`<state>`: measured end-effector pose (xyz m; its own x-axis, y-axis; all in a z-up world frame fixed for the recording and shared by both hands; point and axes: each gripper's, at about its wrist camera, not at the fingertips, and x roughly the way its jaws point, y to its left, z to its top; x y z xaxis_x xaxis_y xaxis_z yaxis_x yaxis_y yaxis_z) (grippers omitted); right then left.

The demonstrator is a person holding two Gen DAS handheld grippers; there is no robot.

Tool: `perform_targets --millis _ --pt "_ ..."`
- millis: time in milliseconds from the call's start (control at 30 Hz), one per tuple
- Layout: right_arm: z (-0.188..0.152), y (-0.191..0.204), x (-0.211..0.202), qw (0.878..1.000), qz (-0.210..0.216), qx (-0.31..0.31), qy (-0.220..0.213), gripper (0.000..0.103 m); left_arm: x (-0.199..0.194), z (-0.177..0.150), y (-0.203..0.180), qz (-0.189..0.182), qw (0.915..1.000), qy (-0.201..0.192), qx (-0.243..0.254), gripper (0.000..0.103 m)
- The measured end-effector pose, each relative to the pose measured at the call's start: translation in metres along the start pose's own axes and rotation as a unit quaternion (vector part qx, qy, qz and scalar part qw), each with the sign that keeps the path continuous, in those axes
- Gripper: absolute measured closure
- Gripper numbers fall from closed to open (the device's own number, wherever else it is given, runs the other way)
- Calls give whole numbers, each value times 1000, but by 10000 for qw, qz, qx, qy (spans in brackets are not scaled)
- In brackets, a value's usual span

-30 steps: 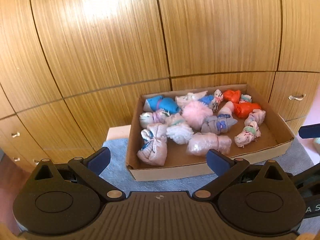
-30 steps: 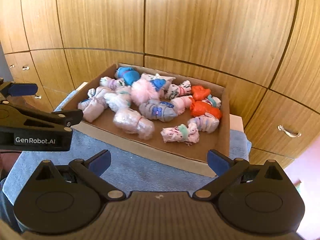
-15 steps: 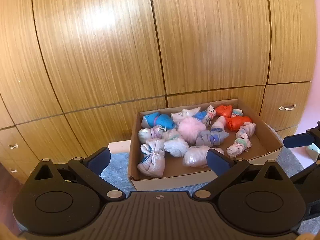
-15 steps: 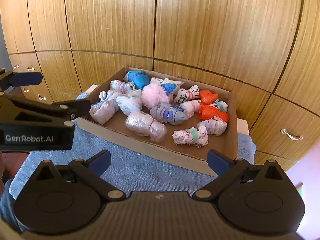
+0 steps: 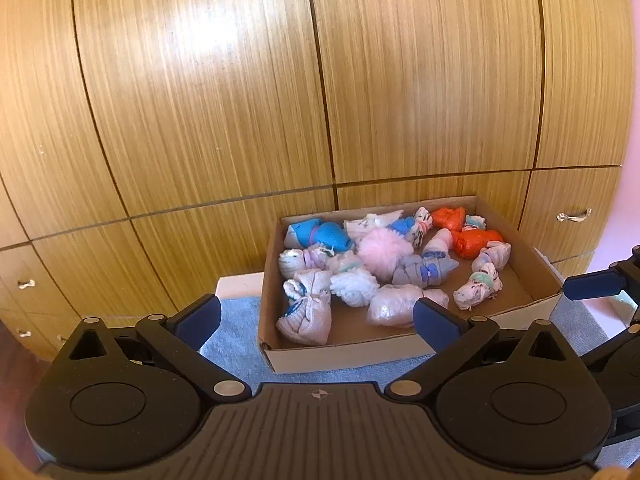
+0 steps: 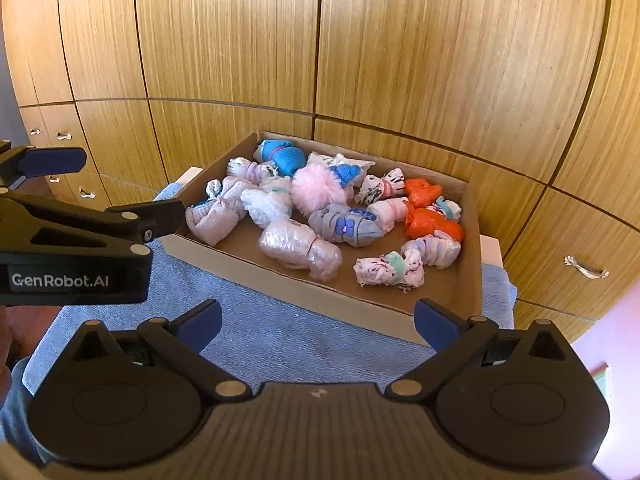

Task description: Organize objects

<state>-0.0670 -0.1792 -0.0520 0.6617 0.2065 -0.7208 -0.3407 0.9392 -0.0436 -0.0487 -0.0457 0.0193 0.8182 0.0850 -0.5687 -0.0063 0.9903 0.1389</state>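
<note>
A shallow cardboard box (image 5: 344,354) (image 6: 280,280) sits on a blue-grey towel (image 6: 260,328) and holds several rolled sock bundles: pink fluffy (image 5: 384,250) (image 6: 318,190), blue (image 5: 320,236) (image 6: 280,156), orange (image 5: 476,240) (image 6: 432,224), shiny pale pink (image 5: 396,308) (image 6: 300,248), grey with blue (image 5: 424,270) (image 6: 346,226). My left gripper (image 5: 316,318) is open and empty, held back from the box's near edge; it also shows at the left of the right wrist view (image 6: 108,184). My right gripper (image 6: 316,320) is open and empty before the box's front wall.
Wooden cupboard doors (image 5: 240,100) rise right behind the box. Drawers with metal handles (image 6: 586,268) (image 5: 574,216) are to the right, more small handles (image 6: 64,136) to the left. A white surface edge (image 5: 236,286) shows under the towel. The right gripper's blue fingertip (image 5: 592,284) shows at the right.
Both grippers have pulled back and up from the box, so it looks smaller and lower in both views. Both stayed open. The bundles have not moved.
</note>
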Motion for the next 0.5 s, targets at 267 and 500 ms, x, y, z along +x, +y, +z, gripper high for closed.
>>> perform_targets --millis 267,500 --pt "-1 0 -1 10000 20 1 -7 1 -1 -4 0 18 10000 29 -4 1" --pt "-4 3 -3 10000 55 -23 -13 1 -5 -5 -1 -6 10000 -8 24 1"
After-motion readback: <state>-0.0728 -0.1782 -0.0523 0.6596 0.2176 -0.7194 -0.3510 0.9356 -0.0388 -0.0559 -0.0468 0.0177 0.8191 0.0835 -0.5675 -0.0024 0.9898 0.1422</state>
